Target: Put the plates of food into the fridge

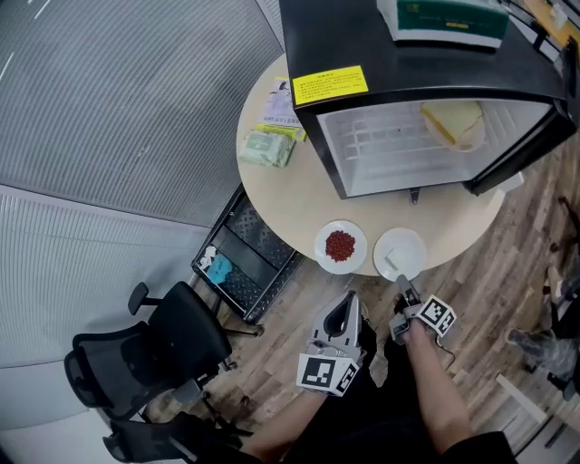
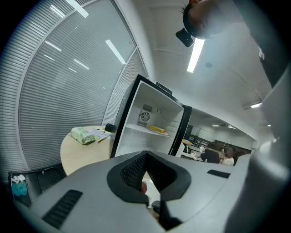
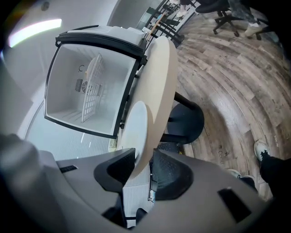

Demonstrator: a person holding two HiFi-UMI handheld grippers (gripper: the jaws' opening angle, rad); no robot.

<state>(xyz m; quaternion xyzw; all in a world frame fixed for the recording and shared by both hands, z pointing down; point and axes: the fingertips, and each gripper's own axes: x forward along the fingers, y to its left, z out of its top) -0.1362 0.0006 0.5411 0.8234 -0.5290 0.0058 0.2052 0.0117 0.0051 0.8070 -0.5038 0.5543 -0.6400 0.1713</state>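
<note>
A black mini fridge (image 1: 426, 136) stands open on the round beige table (image 1: 290, 190), with a yellow food item (image 1: 453, 122) on its white shelf. A white plate of red food (image 1: 341, 246) sits near the table's front edge. Beside it, a second white plate (image 1: 400, 253) overhangs the edge. My right gripper (image 1: 405, 288) is open, and the plate's rim (image 3: 136, 132) stands between its jaws without being pressed. My left gripper (image 1: 349, 304) is shut on nothing, just below the table edge in front of the red-food plate. The fridge interior (image 2: 150, 118) shows in the left gripper view.
A green tissue pack (image 1: 267, 148) and a leaflet (image 1: 281, 104) lie at the table's left. A black wire cart (image 1: 245, 258) and an office chair (image 1: 145, 349) stand on the wooden floor to my left. A box (image 1: 444, 18) rests on the fridge.
</note>
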